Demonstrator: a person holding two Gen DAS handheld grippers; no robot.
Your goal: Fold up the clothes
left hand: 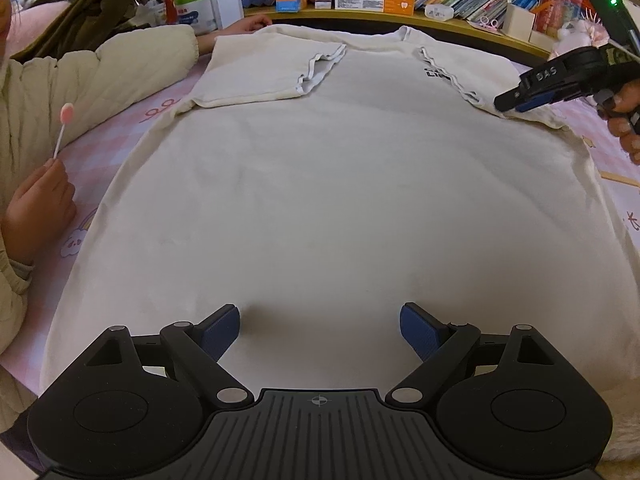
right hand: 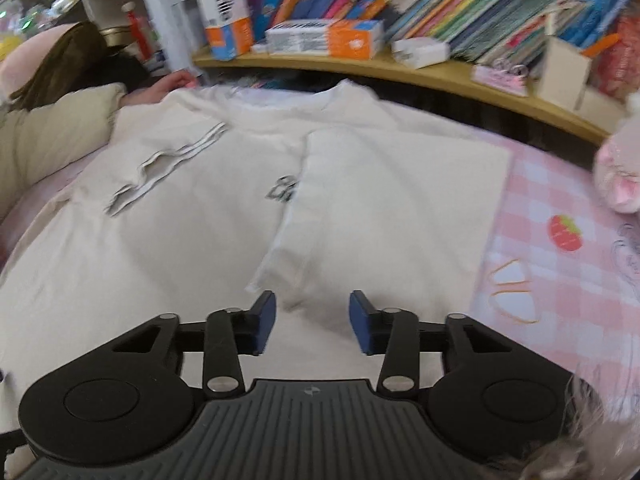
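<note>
Both sleeves of the cream T-shirt [left hand: 320, 184] already lie folded inward – so left gripper [left hand: 319, 330] hovers jaws-wide over the hem near the counter's [right hand: 560, 200] front edge, right gripper [right hand: 312, 320] partly open, empty, above its sleeve.

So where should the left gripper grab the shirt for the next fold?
Probably the hem corner on the shirt's left edge, low in the left wrist view. Both sleeves are already folded in, so the body is next. The fabric lies flat, so bring the open left gripper down from the near side and slide one finger under the edge. The right gripper, open above the right sleeve, could take the matching corner.
</note>
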